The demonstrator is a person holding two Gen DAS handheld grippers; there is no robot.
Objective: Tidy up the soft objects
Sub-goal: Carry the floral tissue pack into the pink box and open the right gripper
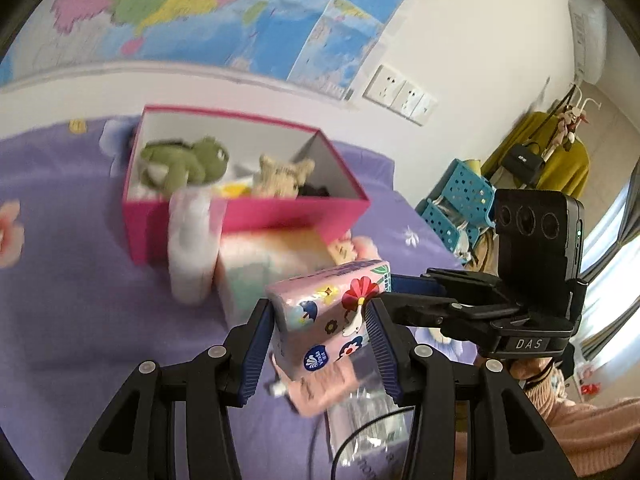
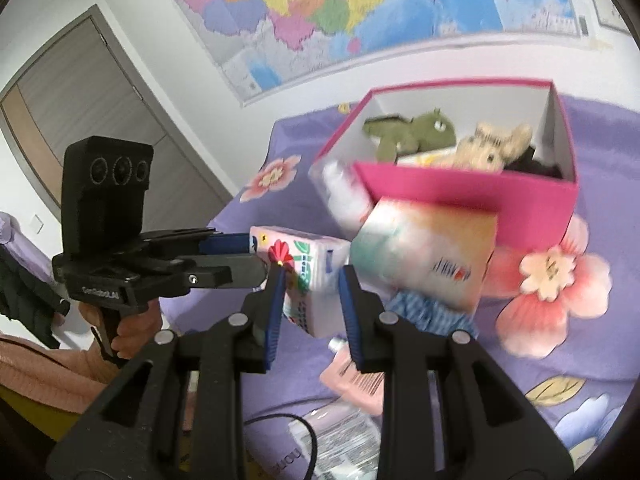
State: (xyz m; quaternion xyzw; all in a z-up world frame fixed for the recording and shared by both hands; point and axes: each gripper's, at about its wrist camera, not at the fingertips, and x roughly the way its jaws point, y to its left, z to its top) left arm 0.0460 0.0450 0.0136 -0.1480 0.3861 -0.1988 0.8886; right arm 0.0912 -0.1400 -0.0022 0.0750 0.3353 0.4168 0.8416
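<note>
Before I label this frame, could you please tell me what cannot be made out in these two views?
- Left wrist view: the white roll leaning on the pink box is motion-blurred; its kind is unreadable.
- Right wrist view: the dark item in the box's right corner is half hidden by the box wall.
- Both views: the clear plastic packet is cut off by the claw arms.
- Tissue pack: its far end is hidden behind the right claw.

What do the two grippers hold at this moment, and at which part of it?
Both hold one flowered tissue pack: the left gripper clamps its long sides, and the right gripper clamps its white end.
</note>
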